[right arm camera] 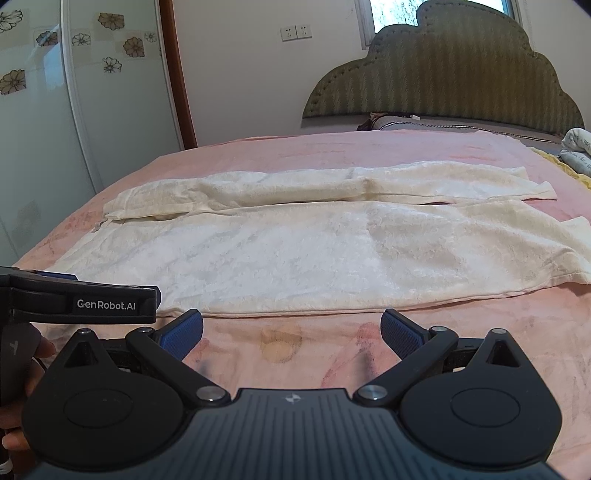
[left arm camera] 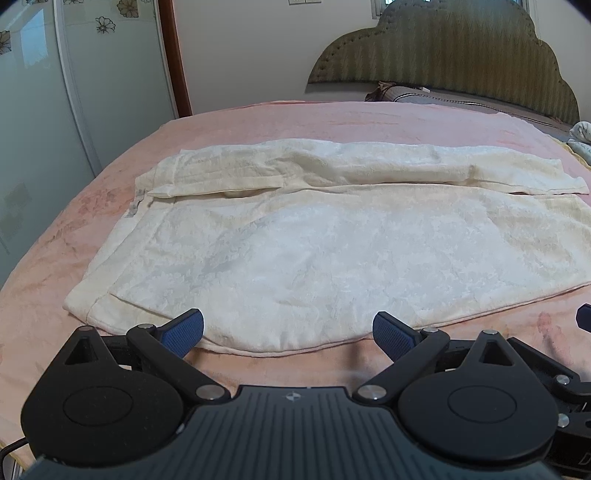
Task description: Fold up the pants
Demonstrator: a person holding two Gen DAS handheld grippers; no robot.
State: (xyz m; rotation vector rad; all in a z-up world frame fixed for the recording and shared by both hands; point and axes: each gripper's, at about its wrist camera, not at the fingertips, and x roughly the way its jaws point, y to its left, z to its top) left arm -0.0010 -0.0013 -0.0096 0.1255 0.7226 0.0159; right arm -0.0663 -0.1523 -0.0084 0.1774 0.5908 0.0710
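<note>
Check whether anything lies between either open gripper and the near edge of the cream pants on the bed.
Nothing visible does. The left gripper is open, its fingertips already over the near edge of the pants. The right gripper is open just short of that edge, with only bare pink bedspread between.

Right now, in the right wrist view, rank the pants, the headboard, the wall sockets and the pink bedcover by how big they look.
1. pink bedcover
2. pants
3. headboard, farther off, so its true size is unsure
4. wall sockets
</note>
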